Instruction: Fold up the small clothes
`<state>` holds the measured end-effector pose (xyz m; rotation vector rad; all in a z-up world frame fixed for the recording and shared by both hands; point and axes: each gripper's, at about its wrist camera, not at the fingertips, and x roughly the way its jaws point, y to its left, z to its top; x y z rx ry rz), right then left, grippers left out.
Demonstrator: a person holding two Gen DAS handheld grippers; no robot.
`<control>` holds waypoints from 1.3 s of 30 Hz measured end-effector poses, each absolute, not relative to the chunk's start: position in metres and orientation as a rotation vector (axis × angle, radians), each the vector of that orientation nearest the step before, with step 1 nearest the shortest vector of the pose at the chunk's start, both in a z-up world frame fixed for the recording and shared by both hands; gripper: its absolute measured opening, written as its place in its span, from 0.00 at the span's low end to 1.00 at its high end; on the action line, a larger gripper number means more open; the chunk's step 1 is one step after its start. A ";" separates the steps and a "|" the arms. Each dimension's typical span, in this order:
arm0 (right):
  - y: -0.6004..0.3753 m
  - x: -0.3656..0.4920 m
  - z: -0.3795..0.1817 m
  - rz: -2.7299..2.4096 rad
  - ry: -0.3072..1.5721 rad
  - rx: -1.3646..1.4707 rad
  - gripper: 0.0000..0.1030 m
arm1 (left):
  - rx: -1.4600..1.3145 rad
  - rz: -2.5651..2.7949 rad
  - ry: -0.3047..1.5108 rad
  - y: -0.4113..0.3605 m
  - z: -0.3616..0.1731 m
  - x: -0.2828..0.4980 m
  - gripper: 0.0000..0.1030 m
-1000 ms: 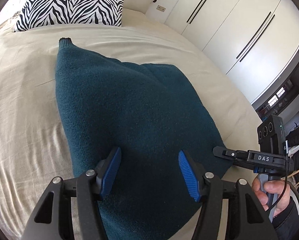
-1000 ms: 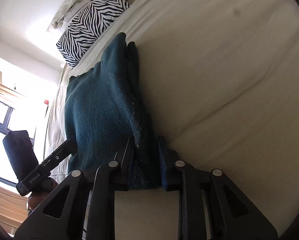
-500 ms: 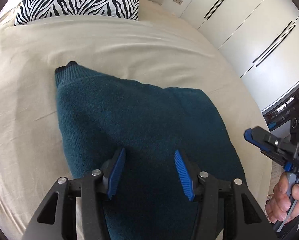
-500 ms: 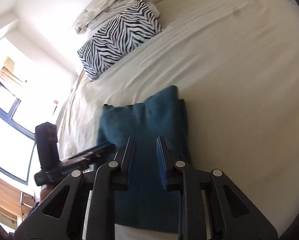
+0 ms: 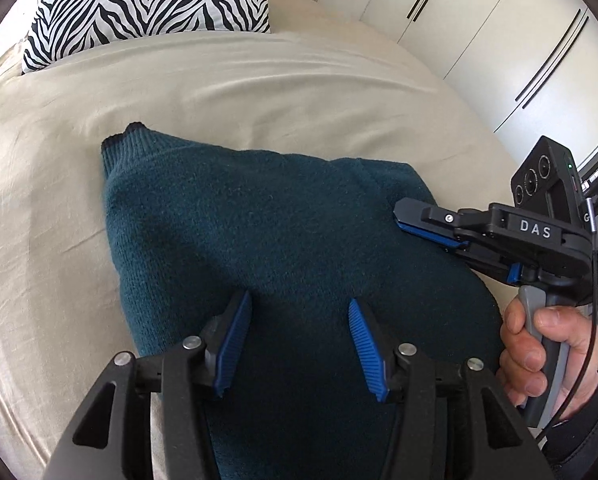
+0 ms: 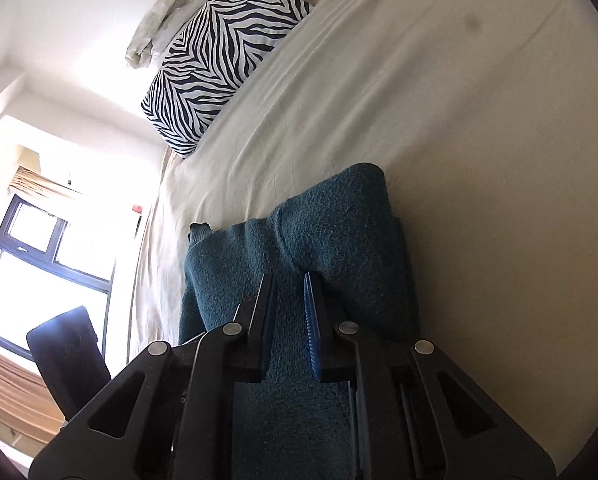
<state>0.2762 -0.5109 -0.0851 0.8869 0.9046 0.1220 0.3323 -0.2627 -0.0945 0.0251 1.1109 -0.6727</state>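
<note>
A dark teal knit sweater [image 5: 259, 240] lies folded on the cream bed sheet [image 5: 59, 200]. Its ribbed edge points to the far left. My left gripper [image 5: 299, 312] is open and hovers over the sweater's near edge, holding nothing. My right gripper [image 5: 403, 216] reaches in from the right above the sweater's right side. In the right wrist view the right gripper [image 6: 289, 280] has its jaws a narrow gap apart over the sweater [image 6: 299, 240], with no cloth between them.
A zebra-print pillow [image 5: 151, 0] lies at the head of the bed, with crumpled white bedding [image 6: 167, 12] behind it. White wardrobe doors [image 5: 499, 40] stand to the right. A window [image 6: 39, 264] is on the far side.
The right gripper has let go of the sweater's edge after carrying it over, and now sits above the folded cloth. The sweater looks shorter and doubled. The left gripper stayed open.
</note>
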 end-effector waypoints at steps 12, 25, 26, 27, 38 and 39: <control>-0.495 0.209 -0.078 0.143 0.865 0.815 0.19 | 0.065 -0.649 1.080 -0.272 -0.102 0.324 0.53; -0.477 0.127 -0.073 0.168 0.825 0.754 0.23 | 0.071 -0.643 1.041 -0.269 -0.102 0.315 0.53; -0.476 0.124 -0.071 0.157 0.828 0.758 0.23 | 0.068 -0.644 1.041 -0.268 -0.102 0.315 0.53; -0.475 0.123 -0.067 0.140 0.828 0.755 0.24 | 0.066 -0.645 1.040 -0.268 -0.102 0.315 0.53; -0.516 0.116 -0.012 -0.009 0.769 0.708 0.75 | -0.128 -0.601 0.890 -0.194 -0.062 0.275 0.68; -0.520 0.121 -0.017 -0.007 0.812 0.715 0.75 | -0.152 -0.595 0.896 -0.188 -0.062 0.275 0.70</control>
